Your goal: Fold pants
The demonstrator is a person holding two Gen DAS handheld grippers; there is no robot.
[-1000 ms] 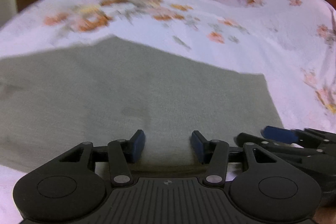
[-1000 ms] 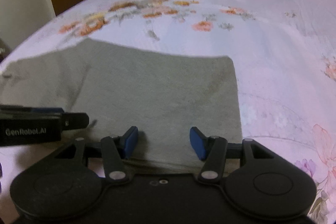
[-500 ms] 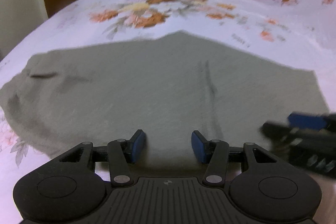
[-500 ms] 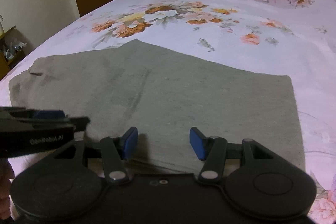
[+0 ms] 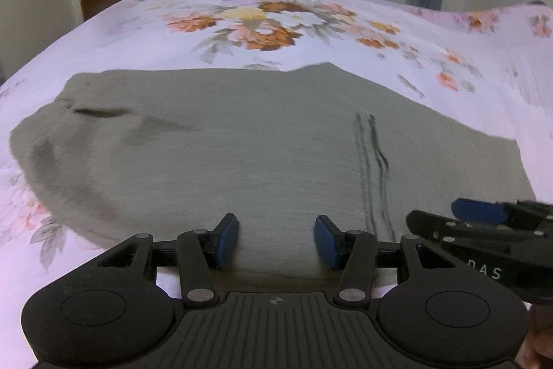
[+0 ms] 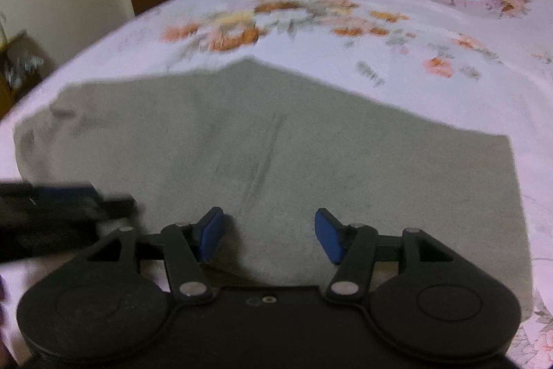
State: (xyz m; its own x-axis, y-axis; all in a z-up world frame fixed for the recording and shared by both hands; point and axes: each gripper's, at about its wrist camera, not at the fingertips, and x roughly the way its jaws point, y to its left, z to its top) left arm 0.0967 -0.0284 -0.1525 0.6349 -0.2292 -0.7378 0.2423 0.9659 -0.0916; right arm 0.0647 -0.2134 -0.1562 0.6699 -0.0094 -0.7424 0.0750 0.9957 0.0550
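Grey knit pants (image 5: 262, 147) lie flat on the floral bed (image 5: 276, 19), spread wide across our view with their long axis running left to right, square to the way both sets of jaws point. Our left gripper (image 5: 275, 241) hovers at the near edge of the cloth, jaws wide with nothing between them but fabric showing below; whether the pads touch the cloth we cannot tell. Our right gripper (image 6: 269, 239) sits just beside it, toward the right end, jaws likewise wide and holding nothing. In the left view the right gripper shows at the lower right; in the right view the left one shows as a dark blur at the left edge. The left end of the pants looks rumpled, with soft creases, and the right end shows a straight cut edge, nearer our right gripper. A pair of dark lines runs front to back across the cloth between the two. We judge the next move turns on this: the near long edge lies right under both jaws, so each gripper can pinch its own stretch of it.
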